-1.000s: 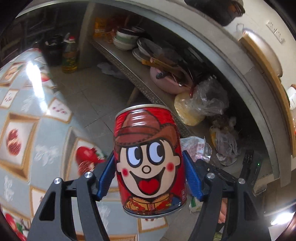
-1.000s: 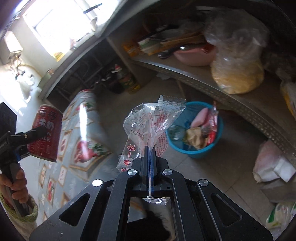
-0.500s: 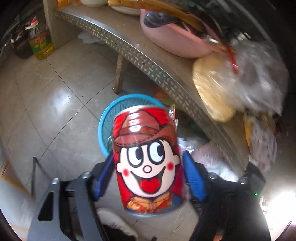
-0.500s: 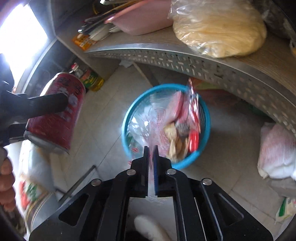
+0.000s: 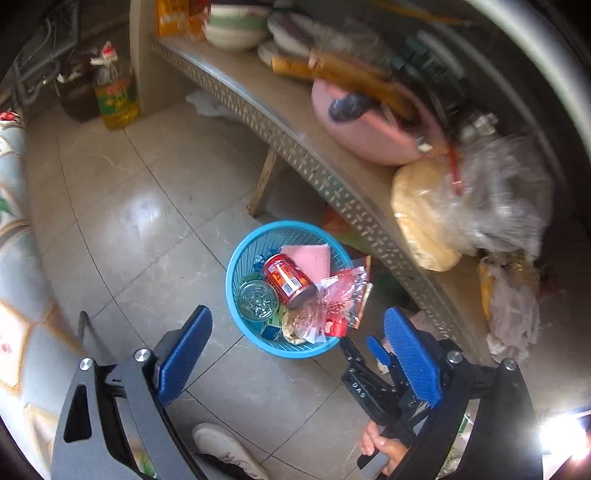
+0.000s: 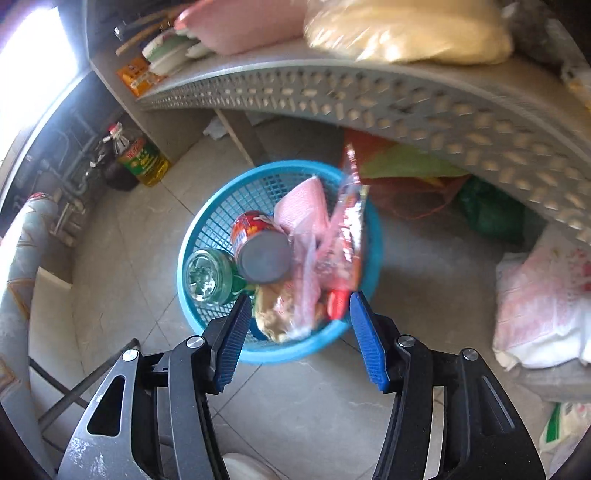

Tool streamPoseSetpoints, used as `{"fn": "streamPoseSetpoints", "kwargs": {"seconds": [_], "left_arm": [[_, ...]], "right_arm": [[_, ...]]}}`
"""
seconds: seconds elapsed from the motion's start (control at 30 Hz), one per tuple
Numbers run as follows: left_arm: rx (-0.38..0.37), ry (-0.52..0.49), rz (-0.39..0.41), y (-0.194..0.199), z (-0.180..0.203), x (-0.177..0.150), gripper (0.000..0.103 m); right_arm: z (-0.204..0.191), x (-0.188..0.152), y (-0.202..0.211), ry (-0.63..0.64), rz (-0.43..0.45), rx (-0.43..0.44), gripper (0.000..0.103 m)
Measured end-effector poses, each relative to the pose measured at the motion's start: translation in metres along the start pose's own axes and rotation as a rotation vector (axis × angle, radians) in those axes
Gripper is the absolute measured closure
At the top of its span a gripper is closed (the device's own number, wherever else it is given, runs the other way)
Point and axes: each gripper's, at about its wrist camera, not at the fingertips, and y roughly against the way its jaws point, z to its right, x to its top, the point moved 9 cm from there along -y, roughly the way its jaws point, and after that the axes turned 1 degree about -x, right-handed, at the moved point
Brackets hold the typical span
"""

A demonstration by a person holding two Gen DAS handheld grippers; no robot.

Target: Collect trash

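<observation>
We see a pink bowl (image 5: 365, 129) on the shelf (image 5: 258, 110). A bottle of yellow oil (image 5: 116, 98) stands on the floor (image 5: 147, 206).

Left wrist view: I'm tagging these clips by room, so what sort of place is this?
Probably a home kitchen or pantry: bowls on a low shelf, a cooking-oil bottle on the tiled floor.

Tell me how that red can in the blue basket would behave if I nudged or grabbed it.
The red can lies tilted on its side against other trash in the blue basket, so a nudge would probably roll or shift it. Its rigid round wall should suit a squeeze across the body, though the glossy surface may slip. It is likely light if empty; I cannot tell that.
</observation>
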Motion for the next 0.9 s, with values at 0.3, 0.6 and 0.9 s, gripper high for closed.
{"fn": "streamPoseSetpoints", "kwargs": {"seconds": [0.3,0.6,0.9], "left_arm": [[-0.001,-0.034,0.310,0.162,0.004,-0.055,0.009],[0.140,0.194,0.653,0.277,-0.015,-0.167,0.006],[0.459,0.478,0.693,0.286,-0.041,-0.292,0.006]], "right_arm": [[-0.011,-0.022,0.119,0.116,0.125,0.075,0.046],[-0.081,-0.033,0.254,0.351,0.256,0.178,0.025],[-0.122,-0.083,0.328,0.504,0.330,0.166,0.008]]}}
